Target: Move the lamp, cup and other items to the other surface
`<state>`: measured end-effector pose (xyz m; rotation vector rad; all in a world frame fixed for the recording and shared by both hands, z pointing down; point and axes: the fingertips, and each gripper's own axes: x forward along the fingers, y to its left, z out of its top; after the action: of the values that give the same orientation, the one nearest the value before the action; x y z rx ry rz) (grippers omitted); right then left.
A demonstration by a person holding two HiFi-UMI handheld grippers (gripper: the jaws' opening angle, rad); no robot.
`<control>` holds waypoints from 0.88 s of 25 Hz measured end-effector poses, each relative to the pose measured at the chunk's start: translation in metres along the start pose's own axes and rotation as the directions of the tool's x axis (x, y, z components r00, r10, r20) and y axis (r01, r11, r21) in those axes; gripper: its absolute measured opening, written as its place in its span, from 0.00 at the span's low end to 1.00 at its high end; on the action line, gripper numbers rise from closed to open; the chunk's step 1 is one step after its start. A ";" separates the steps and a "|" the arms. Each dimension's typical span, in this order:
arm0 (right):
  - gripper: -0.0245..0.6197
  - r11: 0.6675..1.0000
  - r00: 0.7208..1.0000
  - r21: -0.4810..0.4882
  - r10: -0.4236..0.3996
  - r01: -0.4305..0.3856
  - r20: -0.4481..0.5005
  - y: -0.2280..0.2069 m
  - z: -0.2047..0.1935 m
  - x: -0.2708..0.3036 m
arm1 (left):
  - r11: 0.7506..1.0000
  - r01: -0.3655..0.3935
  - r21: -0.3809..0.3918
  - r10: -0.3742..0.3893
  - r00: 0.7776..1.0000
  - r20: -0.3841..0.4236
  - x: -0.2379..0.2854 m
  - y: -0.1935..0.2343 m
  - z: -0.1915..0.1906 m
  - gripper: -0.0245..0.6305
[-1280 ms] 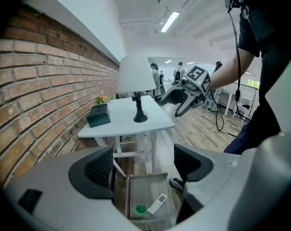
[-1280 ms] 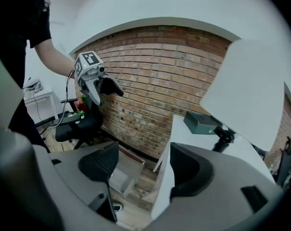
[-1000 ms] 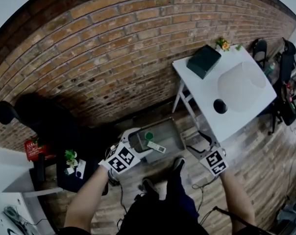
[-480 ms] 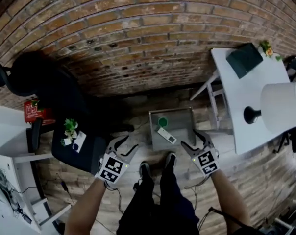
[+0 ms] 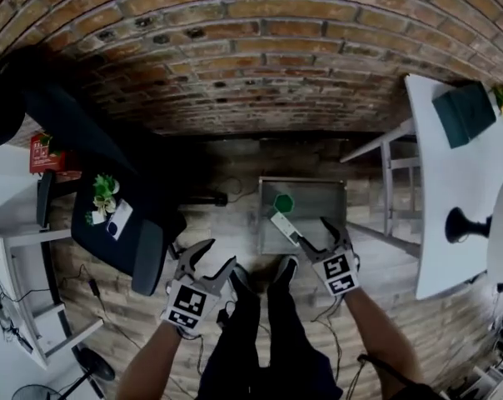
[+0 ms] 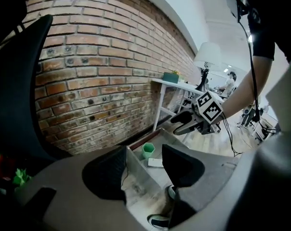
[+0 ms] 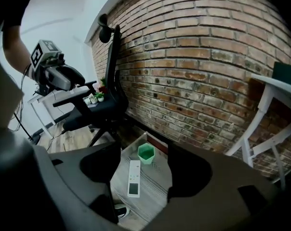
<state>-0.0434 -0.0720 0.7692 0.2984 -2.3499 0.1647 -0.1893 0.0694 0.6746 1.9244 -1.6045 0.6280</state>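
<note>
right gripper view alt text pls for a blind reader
The right gripper, its empty jaws just opened wider, looks down on a grey tray on the wooden floor holding a green cup and a white remote. Brick wall and black office chair behind.

We get the lamp [image 5: 460,223] cut by the head view's right edge: dark base plus a slice of shade. The white table [image 5: 439,157] runs off that edge too. Bits on the chair seat [image 5: 110,215] are too small to tell, just green leaves. In the left gripper view the grey tray [image 6: 136,174] sits partly behind the jaws. The remote [image 7: 134,178] has unreadable print.
</note>
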 end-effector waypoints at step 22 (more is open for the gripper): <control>0.61 1.000 0.986 -0.020 0.001 -0.005 -0.168 0.005 -0.087 0.176 | 0.991 0.022 -0.135 -0.025 1.000 -0.018 0.064 0.028 -0.122 0.40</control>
<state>-0.1080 -0.0784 0.9548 0.2610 -2.1833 0.1616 -0.2063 0.1018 0.8106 1.8305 -1.5684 0.5139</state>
